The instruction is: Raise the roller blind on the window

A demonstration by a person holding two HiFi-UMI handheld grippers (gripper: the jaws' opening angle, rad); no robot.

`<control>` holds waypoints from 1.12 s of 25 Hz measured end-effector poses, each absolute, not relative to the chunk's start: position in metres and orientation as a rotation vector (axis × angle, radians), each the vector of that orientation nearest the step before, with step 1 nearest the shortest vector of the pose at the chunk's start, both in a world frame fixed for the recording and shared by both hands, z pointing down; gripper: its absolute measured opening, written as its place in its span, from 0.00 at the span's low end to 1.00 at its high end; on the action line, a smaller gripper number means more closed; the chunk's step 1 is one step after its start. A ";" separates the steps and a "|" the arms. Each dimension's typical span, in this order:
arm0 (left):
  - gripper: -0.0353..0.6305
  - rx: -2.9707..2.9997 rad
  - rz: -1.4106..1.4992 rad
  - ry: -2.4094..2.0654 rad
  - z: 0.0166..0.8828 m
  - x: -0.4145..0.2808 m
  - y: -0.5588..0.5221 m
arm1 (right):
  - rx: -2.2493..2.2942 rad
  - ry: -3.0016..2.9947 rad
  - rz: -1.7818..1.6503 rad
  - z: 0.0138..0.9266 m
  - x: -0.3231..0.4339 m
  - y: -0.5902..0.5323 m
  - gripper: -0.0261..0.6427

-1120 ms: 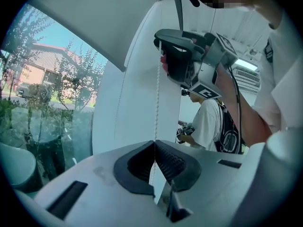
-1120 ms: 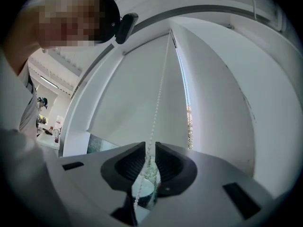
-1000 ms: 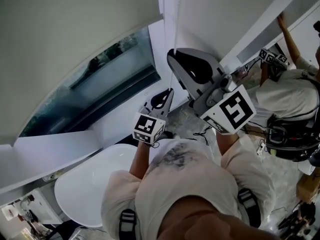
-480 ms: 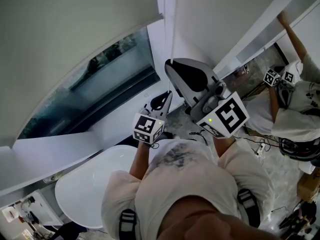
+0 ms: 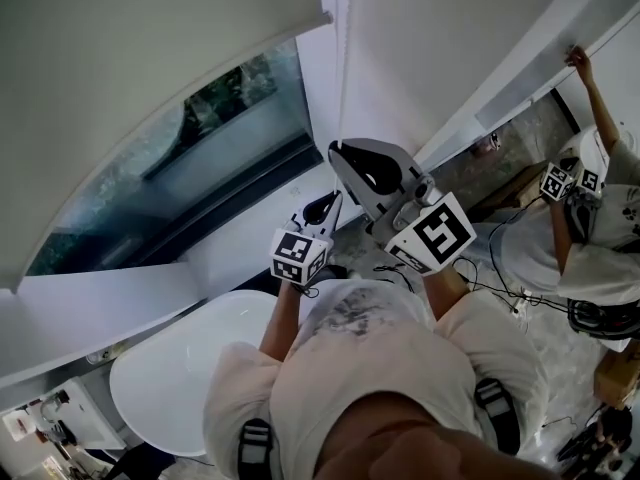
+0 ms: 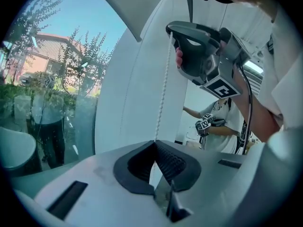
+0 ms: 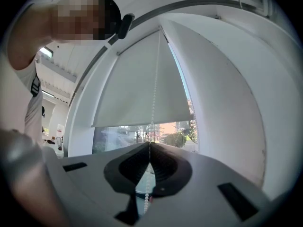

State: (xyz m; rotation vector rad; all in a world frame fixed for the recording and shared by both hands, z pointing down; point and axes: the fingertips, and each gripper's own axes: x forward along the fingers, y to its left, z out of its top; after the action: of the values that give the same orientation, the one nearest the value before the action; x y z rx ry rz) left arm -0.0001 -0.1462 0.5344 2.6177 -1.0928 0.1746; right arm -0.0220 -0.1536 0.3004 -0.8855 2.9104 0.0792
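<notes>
- The off-white fabric roller blind (image 7: 142, 89) covers the upper part of the window glass (image 5: 200, 138) and leaves a band bare below its lower edge, so the raising looks only part done.
- The white beaded pull chain (image 6: 163, 84) hangs at the blind's right edge, with its long axis vertical.
- The right gripper (image 7: 150, 144) is pinched tight on this chain, and beads dangle below its jaws.
- The left gripper (image 6: 154, 142) sits just below the right one, with its jaws closed together on the chain, which rises from their tips.
- The chain runs upward from both grippers, so a pull probably goes straight down along it. The right gripper is higher and seems to have the longer travel.
</notes>
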 end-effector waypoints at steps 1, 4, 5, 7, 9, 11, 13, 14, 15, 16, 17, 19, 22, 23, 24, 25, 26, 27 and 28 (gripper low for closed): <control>0.07 2.610 0.178 -1.092 0.540 0.000 -0.147 | -0.886 2.918 0.072 0.306 -0.022 -0.155 0.13; 0.06 2.595 0.186 -1.090 0.553 0.000 -0.144 | -0.893 2.936 0.066 0.318 -0.022 -0.153 0.13; 0.07 2.591 0.191 -1.088 0.556 0.000 -0.143 | -0.895 2.942 0.067 0.321 -0.021 -0.151 0.13; 0.07 2.583 0.208 -1.082 0.563 0.001 -0.141 | -0.899 2.957 0.068 0.328 -0.022 -0.148 0.13; 0.06 2.572 0.231 -1.073 0.573 0.002 -0.139 | -0.901 2.973 0.063 0.337 -0.022 -0.146 0.13; 0.07 2.560 0.253 -1.066 0.583 0.003 -0.137 | -0.900 2.988 0.051 0.347 -0.022 -0.144 0.13; 0.07 2.551 0.272 -1.062 0.593 0.005 -0.135 | -0.901 3.000 0.039 0.357 -0.021 -0.142 0.13; 0.07 2.548 0.282 -1.061 0.598 0.005 -0.134 | -0.902 3.005 0.035 0.361 -0.020 -0.142 0.13; 0.07 2.545 0.293 -1.060 0.603 0.006 -0.133 | -0.903 3.013 0.031 0.366 -0.020 -0.142 0.13; 0.07 2.542 0.304 -1.059 0.609 0.007 -0.133 | -0.904 3.026 0.023 0.372 -0.020 -0.143 0.13; 0.07 2.537 0.314 -1.056 0.615 0.007 -0.132 | -0.905 3.040 0.013 0.379 -0.019 -0.143 0.13; 0.07 2.525 0.330 -1.050 0.625 0.008 -0.130 | -0.905 3.057 -0.006 0.389 -0.018 -0.143 0.13; 0.07 2.513 0.336 -1.044 0.635 0.009 -0.128 | -0.900 3.063 -0.030 0.398 -0.016 -0.142 0.13; 0.07 2.512 0.339 -1.041 0.637 0.010 -0.128 | -0.900 3.067 -0.034 0.401 -0.016 -0.141 0.13; 0.07 2.510 0.344 -1.037 0.640 0.010 -0.127 | -0.900 3.072 -0.037 0.404 -0.016 -0.140 0.13; 0.07 2.508 0.349 -1.033 0.643 0.011 -0.126 | -0.900 3.078 -0.038 0.407 -0.016 -0.139 0.13; 0.06 2.505 0.355 -1.029 0.646 0.011 -0.125 | -0.900 3.083 -0.039 0.409 -0.016 -0.138 0.13; 0.07 2.501 0.362 -1.025 0.649 0.012 -0.124 | -0.901 3.087 -0.041 0.412 -0.016 -0.137 0.13; 0.07 2.496 0.368 -1.022 0.652 0.012 -0.123 | -0.904 3.091 -0.047 0.415 -0.016 -0.137 0.13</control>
State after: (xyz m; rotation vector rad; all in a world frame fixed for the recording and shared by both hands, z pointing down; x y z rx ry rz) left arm 0.0119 -0.1228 0.6521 2.4958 -1.0220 0.3677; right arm -0.0160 -0.1369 0.4154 -0.9041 3.0913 -0.0471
